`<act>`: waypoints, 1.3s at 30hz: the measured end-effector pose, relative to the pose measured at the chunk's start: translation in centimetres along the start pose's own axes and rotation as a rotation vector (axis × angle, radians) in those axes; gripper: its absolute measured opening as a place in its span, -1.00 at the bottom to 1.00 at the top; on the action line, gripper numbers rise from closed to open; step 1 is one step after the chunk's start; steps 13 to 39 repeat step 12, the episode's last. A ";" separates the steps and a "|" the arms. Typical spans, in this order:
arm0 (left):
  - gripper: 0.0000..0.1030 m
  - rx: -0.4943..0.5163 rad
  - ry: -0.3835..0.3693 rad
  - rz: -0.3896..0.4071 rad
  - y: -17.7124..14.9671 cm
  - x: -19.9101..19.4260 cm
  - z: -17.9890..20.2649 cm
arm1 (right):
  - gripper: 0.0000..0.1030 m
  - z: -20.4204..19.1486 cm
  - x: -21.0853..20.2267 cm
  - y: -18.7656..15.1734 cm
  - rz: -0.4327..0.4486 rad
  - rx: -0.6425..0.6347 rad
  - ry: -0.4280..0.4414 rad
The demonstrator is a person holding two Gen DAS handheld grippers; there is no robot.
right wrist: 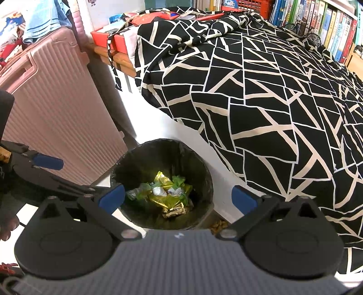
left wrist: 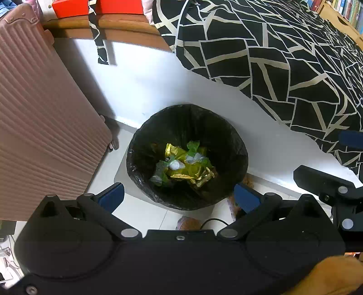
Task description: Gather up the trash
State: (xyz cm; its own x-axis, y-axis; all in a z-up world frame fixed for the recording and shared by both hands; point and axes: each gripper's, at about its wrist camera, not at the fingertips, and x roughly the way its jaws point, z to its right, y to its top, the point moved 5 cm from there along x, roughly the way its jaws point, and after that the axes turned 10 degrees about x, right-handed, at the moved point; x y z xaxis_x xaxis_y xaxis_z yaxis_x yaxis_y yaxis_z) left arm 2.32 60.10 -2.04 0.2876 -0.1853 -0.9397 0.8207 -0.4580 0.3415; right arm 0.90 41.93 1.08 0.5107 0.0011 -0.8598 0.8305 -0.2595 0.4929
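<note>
Grippers nearest the lens, both spread wide and empty: left gripper poised over the near rim of the bin, blue pads far apart, touching nothing; right gripper likewise released, its pads straddling the bin's mouth from above, nothing between them. Right gripper also visible at the right edge of the left wrist view, left gripper at the left edge of the right wrist view, each hanging beside the other.

Just beyond, trash bin upright on the pale tiled floor, mouth facing up, round, lined with a black bag. Trash heaped at the bottom: crumpled gold foil wrappers, green wrappers, white scraps, no clear long axis, lying jumbled.

Left of the bin, pink ribbed suitcase standing close by. Right and behind, bed with a black and cream patterned cover draped over its white side panel. Farther back, red box on a wooden ledge, and shelves of books at the far right.
</note>
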 end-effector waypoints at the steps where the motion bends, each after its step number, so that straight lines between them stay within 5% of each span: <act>1: 0.99 0.001 -0.002 0.001 0.0 0.0 0.0 | 1.00 0.0 0.0 0.0 0.000 0.000 0.000; 39: 0.99 0.013 -0.003 0.009 0.2 -0.1 0.1 | 1.00 -0.3 -0.2 -0.1 0.006 -0.027 -0.011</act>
